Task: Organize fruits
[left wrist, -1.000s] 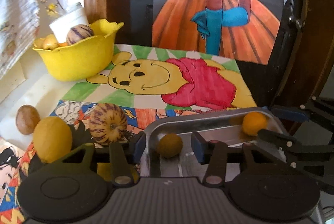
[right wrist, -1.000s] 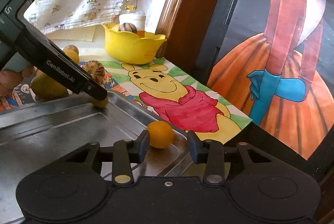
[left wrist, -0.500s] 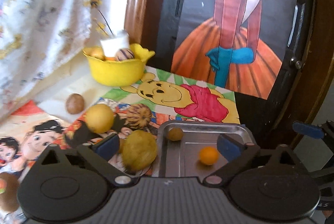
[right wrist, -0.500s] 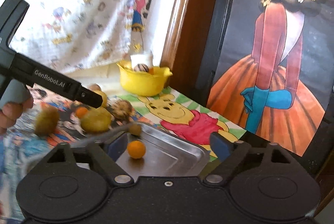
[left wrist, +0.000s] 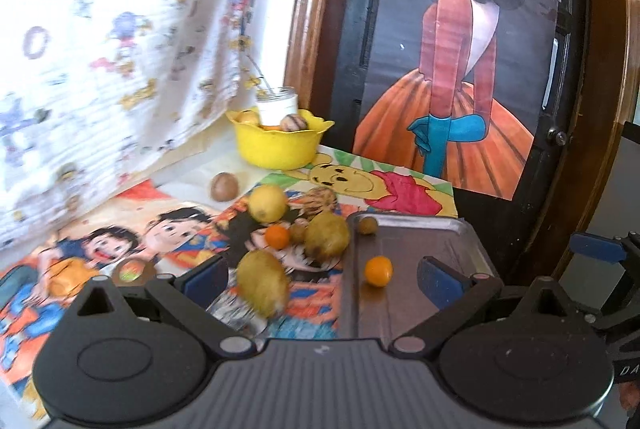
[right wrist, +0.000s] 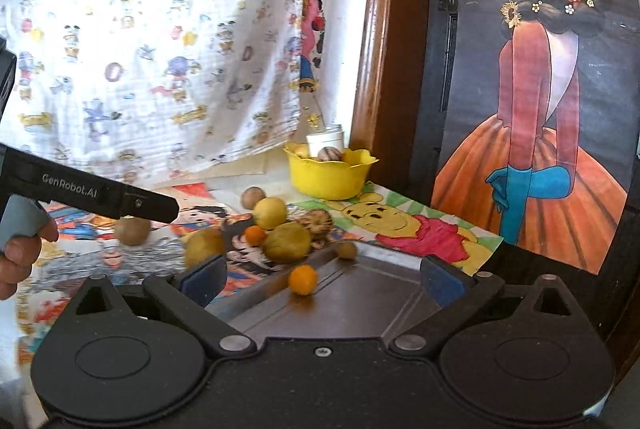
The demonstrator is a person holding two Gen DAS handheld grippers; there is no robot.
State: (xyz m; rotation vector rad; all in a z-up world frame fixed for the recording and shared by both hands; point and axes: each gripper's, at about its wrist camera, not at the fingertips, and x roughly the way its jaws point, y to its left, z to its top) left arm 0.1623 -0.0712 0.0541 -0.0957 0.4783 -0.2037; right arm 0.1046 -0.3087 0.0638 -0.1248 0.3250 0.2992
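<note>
1. Both my claws, left claw (left wrist: 322,275) and right claw (right wrist: 324,277), have just been opening; they gape wide, empty.
2. Two fruits lie in the metal tray (left wrist: 452,229): the orange fruit (left wrist: 378,271) and a small brownish fruit (left wrist: 367,225). The rest crowd the worktop beside it, and a clumsy reach could roll them off.
3. Only the right view shows the hand (right wrist: 18,253).

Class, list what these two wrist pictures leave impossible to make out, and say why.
- Yellow bowl contents: both views, its rim hides most fruit.
- Metal tray near end: both views, gripper bodies cover it.
- Greenish fruit: left wrist view, blurred.
- White jar: too small to read.
</note>
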